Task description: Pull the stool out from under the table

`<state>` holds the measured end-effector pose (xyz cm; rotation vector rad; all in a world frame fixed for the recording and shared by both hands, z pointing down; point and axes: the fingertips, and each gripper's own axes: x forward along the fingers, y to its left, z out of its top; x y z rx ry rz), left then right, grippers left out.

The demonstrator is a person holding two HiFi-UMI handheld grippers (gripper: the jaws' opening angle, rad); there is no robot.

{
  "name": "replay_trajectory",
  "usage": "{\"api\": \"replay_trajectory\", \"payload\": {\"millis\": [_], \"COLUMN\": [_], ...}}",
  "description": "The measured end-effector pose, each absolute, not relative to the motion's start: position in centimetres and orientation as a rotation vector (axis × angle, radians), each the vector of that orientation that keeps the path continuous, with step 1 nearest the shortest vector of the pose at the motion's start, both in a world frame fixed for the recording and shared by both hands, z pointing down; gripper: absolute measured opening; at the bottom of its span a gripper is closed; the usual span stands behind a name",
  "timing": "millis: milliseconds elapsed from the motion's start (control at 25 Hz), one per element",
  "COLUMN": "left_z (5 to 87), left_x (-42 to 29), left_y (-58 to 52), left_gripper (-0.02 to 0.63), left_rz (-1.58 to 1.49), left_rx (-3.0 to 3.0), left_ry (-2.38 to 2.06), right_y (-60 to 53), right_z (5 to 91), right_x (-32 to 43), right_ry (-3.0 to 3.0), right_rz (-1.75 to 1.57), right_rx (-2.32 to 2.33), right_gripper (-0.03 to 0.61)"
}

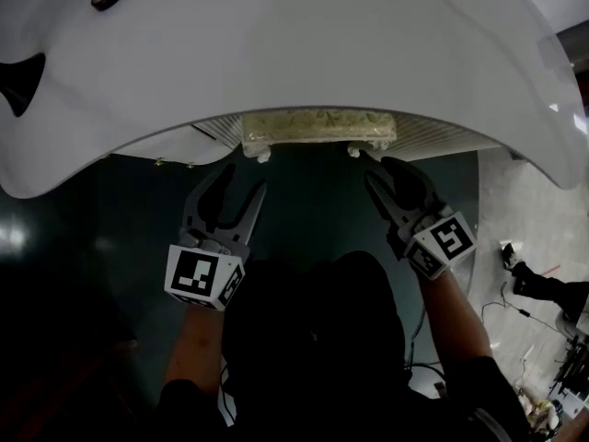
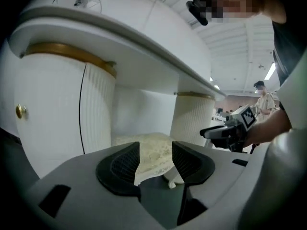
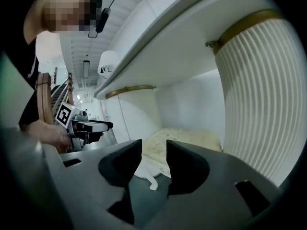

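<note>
The stool (image 1: 318, 127) has a cream cushion and short white legs, and stands tucked under the curved white table (image 1: 304, 35). In the head view my left gripper (image 1: 244, 180) and right gripper (image 1: 379, 171) hover just short of the cushion's front edge, one toward each end. Both stand open with nothing between the jaws. From the left gripper view the cushion (image 2: 154, 147) shows through the gap of the left gripper (image 2: 156, 158), still ahead of the pads. The right gripper (image 3: 154, 161) frames the stool's near corner (image 3: 184, 139) and one white leg (image 3: 152, 181) the same way.
Ribbed white pedestals with gold bands (image 2: 98, 109) (image 3: 259, 95) flank the stool's recess under the tabletop. A cabinet door with a brass knob (image 2: 20, 110) is at the left. The floor is dark green (image 1: 313, 201). Cables and small gear (image 1: 543, 339) lie at the right.
</note>
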<state>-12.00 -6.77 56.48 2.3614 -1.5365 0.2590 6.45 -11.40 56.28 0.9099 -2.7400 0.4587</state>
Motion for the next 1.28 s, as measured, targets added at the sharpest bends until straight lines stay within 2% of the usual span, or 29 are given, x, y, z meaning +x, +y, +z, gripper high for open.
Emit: {"api": "replay_trajectory", "payload": {"millis": [80, 280, 600, 800, 1280], "left_z": [59.8, 66.6, 73.9, 76.5, 77.7], "left_x": [-12.3, -13.0, -14.3, -14.1, -13.5], "left_y": [-7.3, -7.8, -10.5, -11.8, -13.5], "left_gripper": [0.226, 0.239, 0.312, 0.334, 0.334], "left_rz": [0.26, 0.265, 0.276, 0.304, 0.271], "left_rx": [2.35, 2.341, 2.29, 2.27, 2.327], "left_ry": [-1.53, -1.533, -1.529, -1.49, -1.387], "right_y": [-12.1, -13.0, -16.4, -18.0, -21.0], "right_z": [59.0, 65.6, 73.3, 76.8, 78.9], "right_x": [6.6, 9.0, 14.1, 15.9, 14.6], "right_ry": [-2.756, -2.718, -2.593, -2.515, -2.498], "right_rz": [0.44, 0.425, 0.445, 0.482, 0.453], "right_rx": [0.907, 0.92, 1.066, 1.12, 1.119], "right_gripper": [0.125, 0.156, 0.222, 0.239, 0.241]}}
